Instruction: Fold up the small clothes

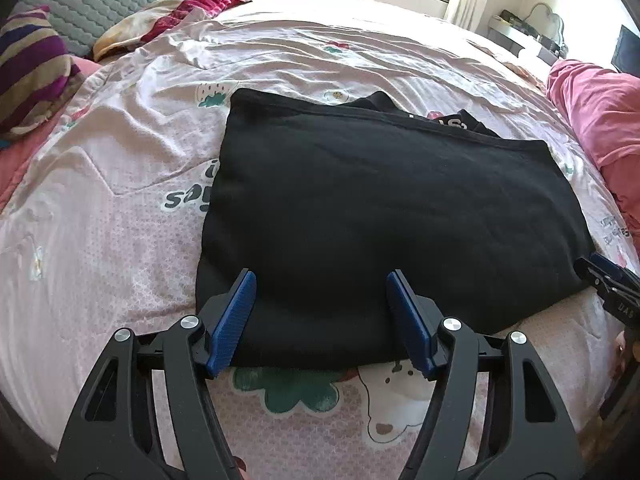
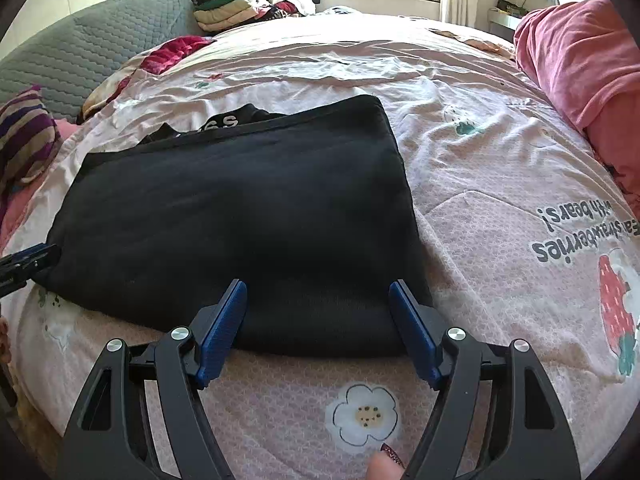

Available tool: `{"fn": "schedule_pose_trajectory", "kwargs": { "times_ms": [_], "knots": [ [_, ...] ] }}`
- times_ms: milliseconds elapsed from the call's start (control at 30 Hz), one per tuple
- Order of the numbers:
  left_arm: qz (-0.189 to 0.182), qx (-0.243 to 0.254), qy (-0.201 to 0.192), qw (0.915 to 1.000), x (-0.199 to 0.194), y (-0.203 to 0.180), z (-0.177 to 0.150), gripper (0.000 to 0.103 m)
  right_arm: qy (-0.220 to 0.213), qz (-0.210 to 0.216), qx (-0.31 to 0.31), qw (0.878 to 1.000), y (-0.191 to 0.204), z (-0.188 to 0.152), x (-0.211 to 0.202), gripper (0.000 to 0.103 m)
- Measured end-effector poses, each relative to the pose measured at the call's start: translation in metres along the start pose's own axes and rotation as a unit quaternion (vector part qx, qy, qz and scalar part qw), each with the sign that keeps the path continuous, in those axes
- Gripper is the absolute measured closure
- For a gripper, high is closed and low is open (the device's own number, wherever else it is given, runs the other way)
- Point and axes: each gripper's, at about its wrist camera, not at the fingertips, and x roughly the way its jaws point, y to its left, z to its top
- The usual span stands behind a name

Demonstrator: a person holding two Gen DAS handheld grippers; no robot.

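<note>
While both my left gripper [image 1: 321, 300] and right gripper [image 2: 318, 308] gape wide, holding nothing, I'd pinch the folded black cotton garment's [image 1: 376, 208] 6 o'clock hem evenly

Open bedspread [image 2: 500, 200] around black garment [image 2: 240, 220]

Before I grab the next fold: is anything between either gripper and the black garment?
Nothing visible. The left gripper and right gripper are both open at the near edge of the black garment, with only that cloth between their fingers.
</note>
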Motion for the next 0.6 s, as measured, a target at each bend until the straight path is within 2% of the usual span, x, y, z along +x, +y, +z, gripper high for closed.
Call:
{"fn": "schedule_pose_trajectory", "kwargs": {
  "times_ms": [600],
  "knots": [
    [-0.007,-0.001,-0.004,1.0000,-0.012,0.003,-0.011,0.043,0.008,-0.009,0.017,1.000,-0.002,-0.019,-0.018,0.031]
  ]
}}
